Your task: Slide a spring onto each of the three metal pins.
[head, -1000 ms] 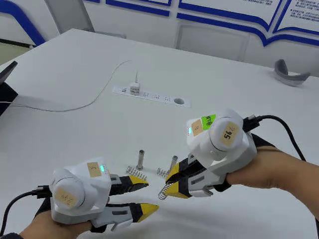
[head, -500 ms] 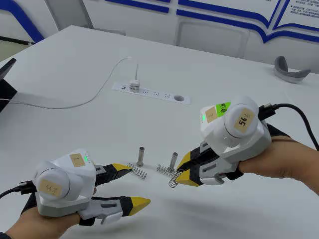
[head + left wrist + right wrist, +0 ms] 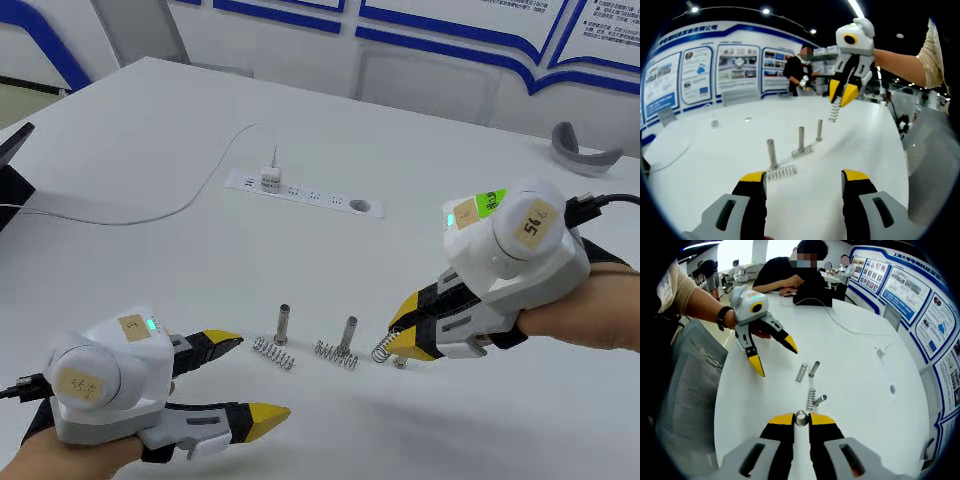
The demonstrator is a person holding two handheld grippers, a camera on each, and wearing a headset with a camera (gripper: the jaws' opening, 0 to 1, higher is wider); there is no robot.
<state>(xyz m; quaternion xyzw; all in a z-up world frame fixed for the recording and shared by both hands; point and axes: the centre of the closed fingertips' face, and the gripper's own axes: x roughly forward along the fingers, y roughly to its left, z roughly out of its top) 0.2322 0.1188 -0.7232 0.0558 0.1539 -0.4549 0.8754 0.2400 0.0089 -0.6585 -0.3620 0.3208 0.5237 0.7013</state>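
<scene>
The left gripper (image 3: 248,377) hovers low over the desk (image 3: 150,150), fingers wide apart, and just ahead of their tips the first pin (image 3: 283,323) stands with the first spring (image 3: 273,352) lying at its foot. Further right, the second pin (image 3: 349,332) stands with the second spring (image 3: 336,354) beside it. The right gripper (image 3: 400,332) has its fingers clamped on the third spring (image 3: 384,347), which hangs from their tips near the third pin (image 3: 819,130).

Spring (image 3: 383,349) in right gripper (image 3: 394,338) fingers (image 3: 420,346)
</scene>
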